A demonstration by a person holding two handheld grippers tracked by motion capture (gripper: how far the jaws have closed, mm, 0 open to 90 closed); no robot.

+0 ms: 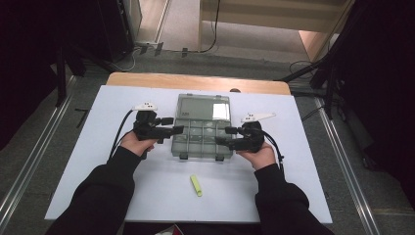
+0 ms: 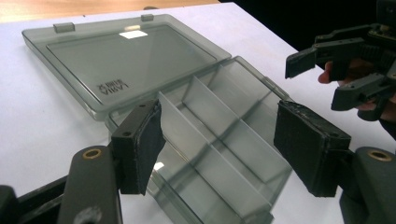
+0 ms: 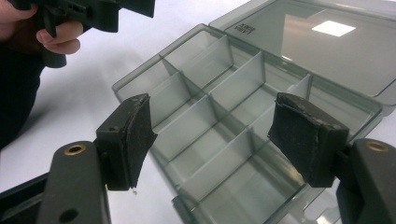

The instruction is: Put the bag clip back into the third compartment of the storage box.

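Figure: a clear, smoke-tinted plastic compartment box (image 1: 203, 128) lies at the centre of the high view on a white table sheet (image 1: 88, 161), its hinged lid (image 1: 204, 106) folded flat open toward the top of the frame and its divided tray toward the bottom, where 2 latch tabs (image 1: 184, 156) project from the front wall. The left gripper (image 1: 172, 130) stands at the tray's left edge and the right gripper (image 1: 221, 135) at its right edge; both sets of jaws stand wide apart with nothing between the pads, as the left gripper view (image 2: 219, 149) and the right gripper view (image 3: 210, 140) confirm, each looking down into empty compartments parted by thin dividers (image 3: 236, 74). Judged from its thin walls and empty cells, the box is light, stiff and smooth, so it is likely to skate on the sheet if pushed from 1 side alone, and the dividers and hinge could crack under a hard pinch. The best holds appear to be the outer tray walls, taken from opposite sides, or the free edge of the lid if it is to be swung shut. A small yellow-green stick (image 1: 196, 185) lies on the sheet below the box, well apart from it and between the person's sleeves; it blocks nothing near the tray. The wooden tabletop (image 1: 195, 81) beyond the sheet is bare, and no other object stands in the grippers' way.
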